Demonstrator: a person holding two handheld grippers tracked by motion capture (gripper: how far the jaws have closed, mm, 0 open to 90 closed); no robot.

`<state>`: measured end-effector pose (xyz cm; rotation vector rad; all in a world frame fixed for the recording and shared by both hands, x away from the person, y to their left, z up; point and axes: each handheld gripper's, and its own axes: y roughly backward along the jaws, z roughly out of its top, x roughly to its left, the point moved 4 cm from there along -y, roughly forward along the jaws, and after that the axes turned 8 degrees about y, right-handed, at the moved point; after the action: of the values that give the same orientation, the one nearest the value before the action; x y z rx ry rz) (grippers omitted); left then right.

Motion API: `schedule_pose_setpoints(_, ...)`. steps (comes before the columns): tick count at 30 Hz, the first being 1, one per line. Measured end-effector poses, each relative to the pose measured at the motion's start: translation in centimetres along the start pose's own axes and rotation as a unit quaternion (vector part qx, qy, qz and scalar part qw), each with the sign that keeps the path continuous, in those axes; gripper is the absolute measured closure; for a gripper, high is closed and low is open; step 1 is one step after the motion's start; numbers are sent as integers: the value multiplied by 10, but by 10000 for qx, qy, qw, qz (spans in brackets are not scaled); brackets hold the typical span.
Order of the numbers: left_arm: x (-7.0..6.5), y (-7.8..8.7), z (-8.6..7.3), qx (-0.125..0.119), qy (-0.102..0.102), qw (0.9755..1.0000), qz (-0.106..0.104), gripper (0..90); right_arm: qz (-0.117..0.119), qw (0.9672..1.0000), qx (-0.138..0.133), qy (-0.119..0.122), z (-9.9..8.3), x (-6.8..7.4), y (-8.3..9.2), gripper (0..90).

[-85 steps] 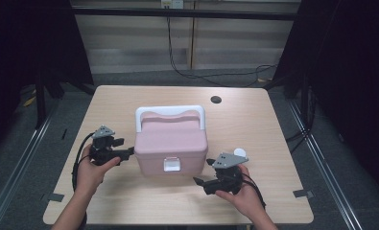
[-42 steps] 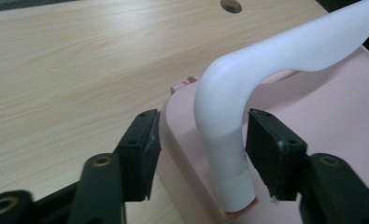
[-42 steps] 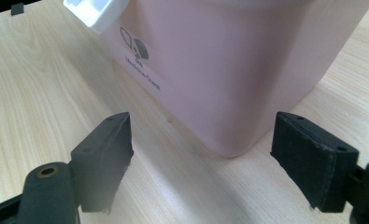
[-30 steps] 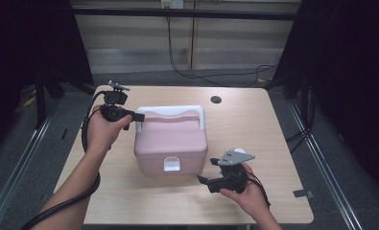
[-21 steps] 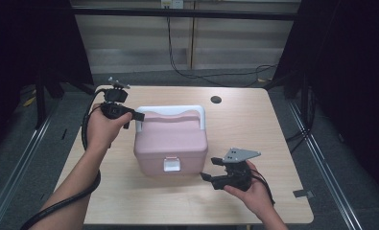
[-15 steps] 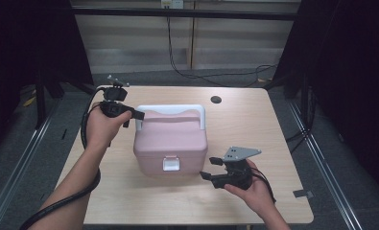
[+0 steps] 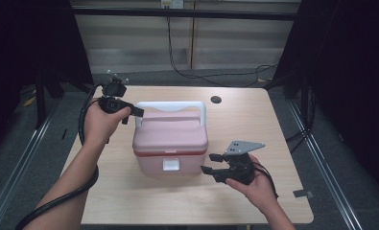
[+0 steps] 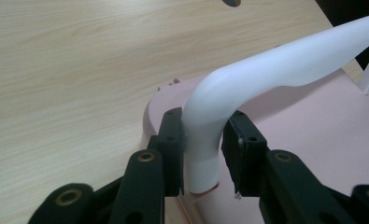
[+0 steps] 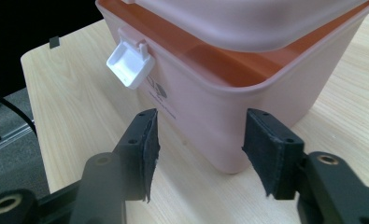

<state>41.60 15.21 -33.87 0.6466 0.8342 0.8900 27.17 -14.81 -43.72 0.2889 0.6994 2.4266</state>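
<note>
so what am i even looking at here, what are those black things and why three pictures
A person sits at a pale wooden table, holding a black hand-held tool with two-jaw tongs in each hand. The high view looks down from above; the other two pictures come from cameras riding on each tool. On the table stands a pink plastic lidded box with a white carry handle and a white front latch. The left tongs are closed on the handle's corner. The right tongs stand apart beside the box's lower front corner, gripping nothing, and have just been closing.

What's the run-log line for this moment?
left gripper: shut on white handle | right gripper: open, closing, nothing gripped, by pink box corner
</note>
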Motion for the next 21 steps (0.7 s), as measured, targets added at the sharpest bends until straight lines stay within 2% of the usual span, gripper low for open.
schedule_pose_setpoints(5,0,1,0,-1,18,10000,-24,692,37,9999,57,-78,3,-2,1,494)
schedule_pose_setpoints(9,0,4,1,-3,35,10000,-58,692,141,9996,17,-255,8,-5,5,546)
schedule_pose_setpoints(13,-1,5,2,-38,38,10000,-55,692,175,9994,-3,-303,13,-6,5,582)
schedule_pose_setpoints(16,-1,5,2,-52,48,10000,-40,692,127,9996,33,-250,17,-6,5,616)
schedule_pose_setpoints(21,-1,6,1,-49,19,10000,-50,692,124,9991,-37,-398,22,-9,3,659)
